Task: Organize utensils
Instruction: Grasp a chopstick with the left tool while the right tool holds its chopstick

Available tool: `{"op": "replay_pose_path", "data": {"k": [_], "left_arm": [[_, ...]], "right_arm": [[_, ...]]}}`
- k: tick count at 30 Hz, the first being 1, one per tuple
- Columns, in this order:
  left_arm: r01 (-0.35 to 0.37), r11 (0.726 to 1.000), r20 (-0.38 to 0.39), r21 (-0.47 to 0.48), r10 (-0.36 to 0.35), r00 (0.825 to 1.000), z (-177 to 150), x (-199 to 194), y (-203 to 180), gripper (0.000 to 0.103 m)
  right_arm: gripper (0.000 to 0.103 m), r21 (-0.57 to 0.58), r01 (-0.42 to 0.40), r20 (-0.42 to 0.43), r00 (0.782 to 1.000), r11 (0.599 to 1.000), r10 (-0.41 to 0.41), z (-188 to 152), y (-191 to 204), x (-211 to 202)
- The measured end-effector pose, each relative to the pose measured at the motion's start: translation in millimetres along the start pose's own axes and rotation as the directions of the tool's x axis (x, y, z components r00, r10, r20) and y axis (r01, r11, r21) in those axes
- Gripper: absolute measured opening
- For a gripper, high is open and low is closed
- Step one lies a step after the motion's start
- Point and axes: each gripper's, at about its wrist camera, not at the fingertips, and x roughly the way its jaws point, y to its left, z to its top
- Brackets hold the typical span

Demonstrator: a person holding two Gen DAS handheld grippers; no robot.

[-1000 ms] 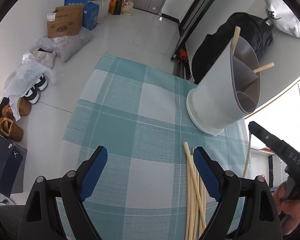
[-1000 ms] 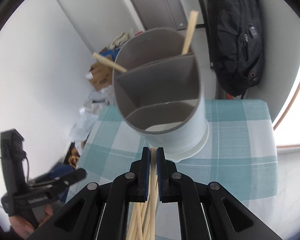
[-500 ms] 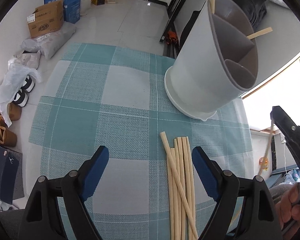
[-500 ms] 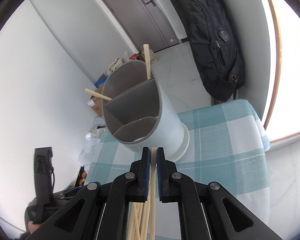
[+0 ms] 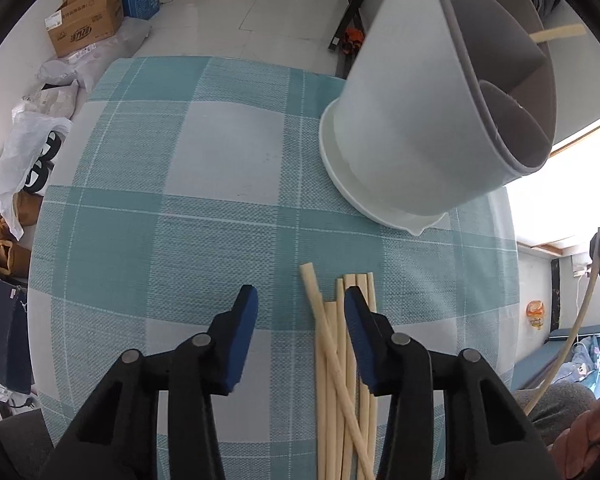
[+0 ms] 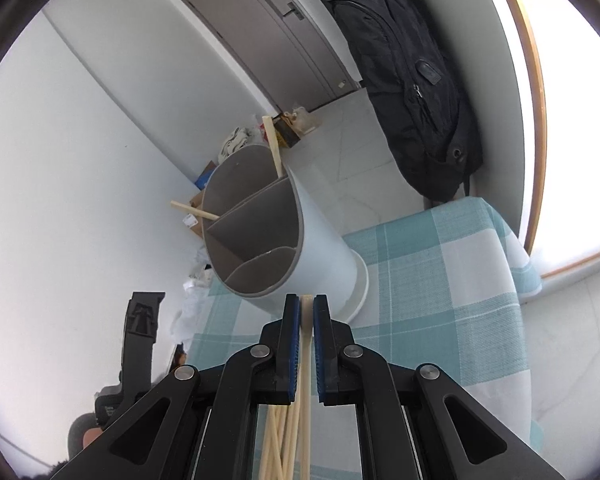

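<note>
Several pale chopsticks [image 5: 342, 364] lie side by side on the checked teal tablecloth [image 5: 180, 240]. My left gripper [image 5: 300, 302] points down at their far ends. Its jaws are closing, with the leftmost, slanting chopstick [image 5: 310, 280] between the blue pads and untouched, and the right pad over the others. My right gripper [image 6: 307, 306] is shut on one chopstick [image 6: 306, 320], held above the pile. A grey divided holder [image 5: 420, 120] [image 6: 320, 248] stands at the far side of the table, with two chopsticks [image 6: 272, 144] in its back compartment.
A black backpack [image 6: 420, 80] leans on the wall behind the table. Cardboard boxes [image 5: 84, 28], bags and shoes [image 5: 32, 160] lie on the floor to the left. The table's edge [image 6: 516, 280] drops off at the right, under a window. A hand [image 5: 588, 436] shows at the lower right.
My left gripper has moved over the chopsticks' ends and sunk toward them, and its jaws have narrowed a lot. My right gripper has drawn back from the holder, still gripping its chopstick.
</note>
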Motion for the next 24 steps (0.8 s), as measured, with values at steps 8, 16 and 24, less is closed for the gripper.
{"op": "replay_pose_path", "data": {"k": [8, 16, 24], "left_arm": [[-0.056, 0.998, -0.040, 0.003, 0.056, 0.998, 2.9, 7.1, -4.5, 0.008], [-0.031, 0.999, 0.022, -0.024, 0.031, 0.999, 8.7, -3.8, 3.8, 0.001], [-0.040, 0.999, 0.057, -0.031, 0.042, 0.997, 4.3, -12.6, 10.5, 0.001]], "right_arm": [[0.006, 0.011, -0.003, 0.007, 1.000, 1.000, 0.003, 2.6, -4.3, -2.6], [0.006, -0.006, 0.009, 0.024, 1.000, 1.000, -0.008, 2.3, -2.5, -3.0], [0.006, 0.023, 0.007, 0.012, 1.000, 1.000, -0.007, -0.7, -5.1, 0.0]]}}
